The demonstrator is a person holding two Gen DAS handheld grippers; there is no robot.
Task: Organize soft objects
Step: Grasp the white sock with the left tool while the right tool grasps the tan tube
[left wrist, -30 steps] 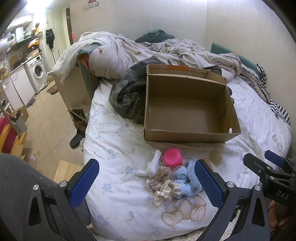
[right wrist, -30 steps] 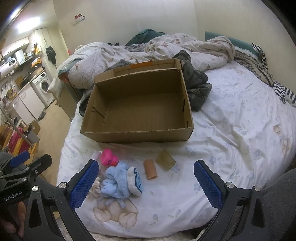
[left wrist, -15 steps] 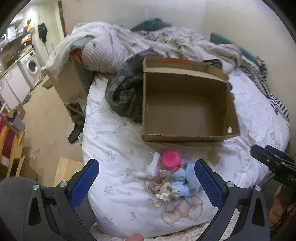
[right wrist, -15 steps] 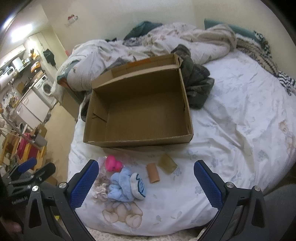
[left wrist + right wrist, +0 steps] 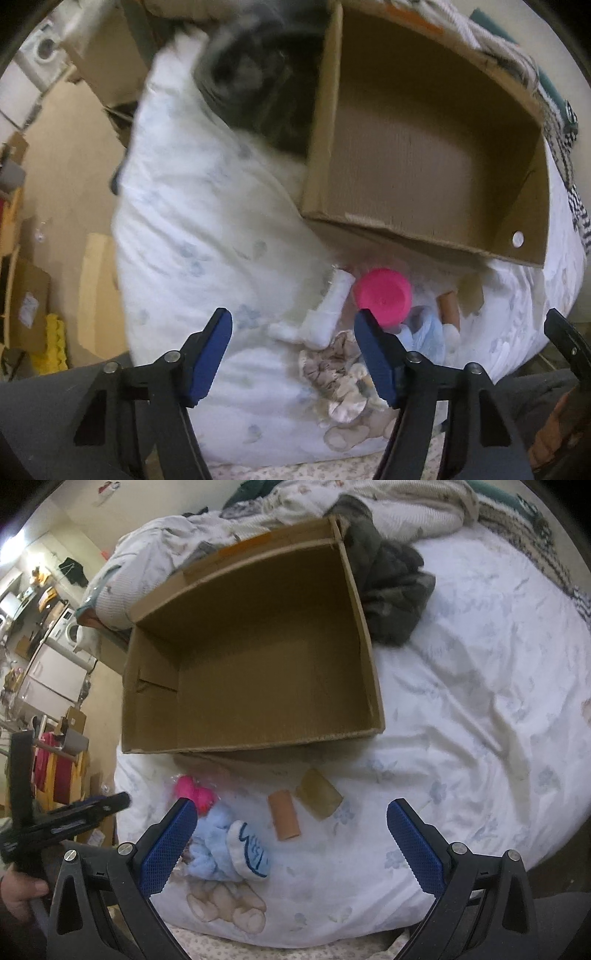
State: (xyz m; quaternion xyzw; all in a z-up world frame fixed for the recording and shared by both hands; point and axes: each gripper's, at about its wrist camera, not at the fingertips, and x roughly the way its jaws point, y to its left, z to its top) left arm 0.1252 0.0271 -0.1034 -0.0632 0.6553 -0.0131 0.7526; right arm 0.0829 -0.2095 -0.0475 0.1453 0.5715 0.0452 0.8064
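An empty open cardboard box [image 5: 424, 147] [image 5: 258, 657] lies on the white bed. In front of it lies a small pile: a white sock [image 5: 328, 314], a pink cup-shaped item [image 5: 382, 295] [image 5: 194, 794], beige frilly scrunchies [image 5: 338, 369], light blue socks [image 5: 229, 849] [image 5: 428, 339] and two brown cardboard tubes [image 5: 284, 819] [image 5: 319, 794]. My left gripper [image 5: 293, 354] is open, low over the white sock and scrunchies. My right gripper [image 5: 288, 845] is open above the blue socks and tubes, holding nothing.
A dark camouflage garment [image 5: 391, 590] lies beside the box, with rumpled bedding [image 5: 369, 502] behind it. The bed edge drops on the left to a floor with boxes and a washing machine [image 5: 70, 631]. Bare sheet [image 5: 480, 701] lies to the right.
Both grippers have moved forward and down toward the pile in front of the box. The left wrist view is now blurred and tilted, with its jaws around the white sock.
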